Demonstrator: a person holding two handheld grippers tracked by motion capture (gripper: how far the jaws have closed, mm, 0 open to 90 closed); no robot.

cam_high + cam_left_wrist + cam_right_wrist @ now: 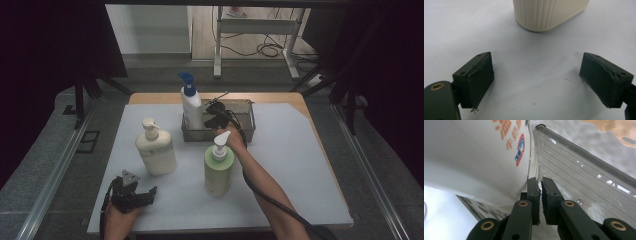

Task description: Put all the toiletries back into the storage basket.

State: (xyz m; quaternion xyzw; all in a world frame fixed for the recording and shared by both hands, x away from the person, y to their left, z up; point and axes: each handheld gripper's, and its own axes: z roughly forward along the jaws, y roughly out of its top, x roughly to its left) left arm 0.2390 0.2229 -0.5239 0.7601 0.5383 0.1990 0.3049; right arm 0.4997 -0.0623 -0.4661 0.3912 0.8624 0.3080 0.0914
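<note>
A white bottle with a blue pump [190, 102] stands at the left end of a metal basket [247, 120] at the table's far side. My right gripper [213, 116] reaches into the basket just right of that bottle. In the right gripper view its jaws are shut with nothing between them, and the gripper [540, 185] sits beside the white bottle [484, 152] with orange print. My left gripper [140, 192] rests near the front left edge of the table. Its jaws stand wide open [536, 72] over bare mat, facing a cream pump bottle [549, 13].
The cream pump bottle [155, 148] stands left of centre and a green pump bottle [218, 167] stands in the middle, right beside my right forearm. A white mat [300, 165] covers the wooden table. A metal frame with cables [260, 35] stands on the floor beyond.
</note>
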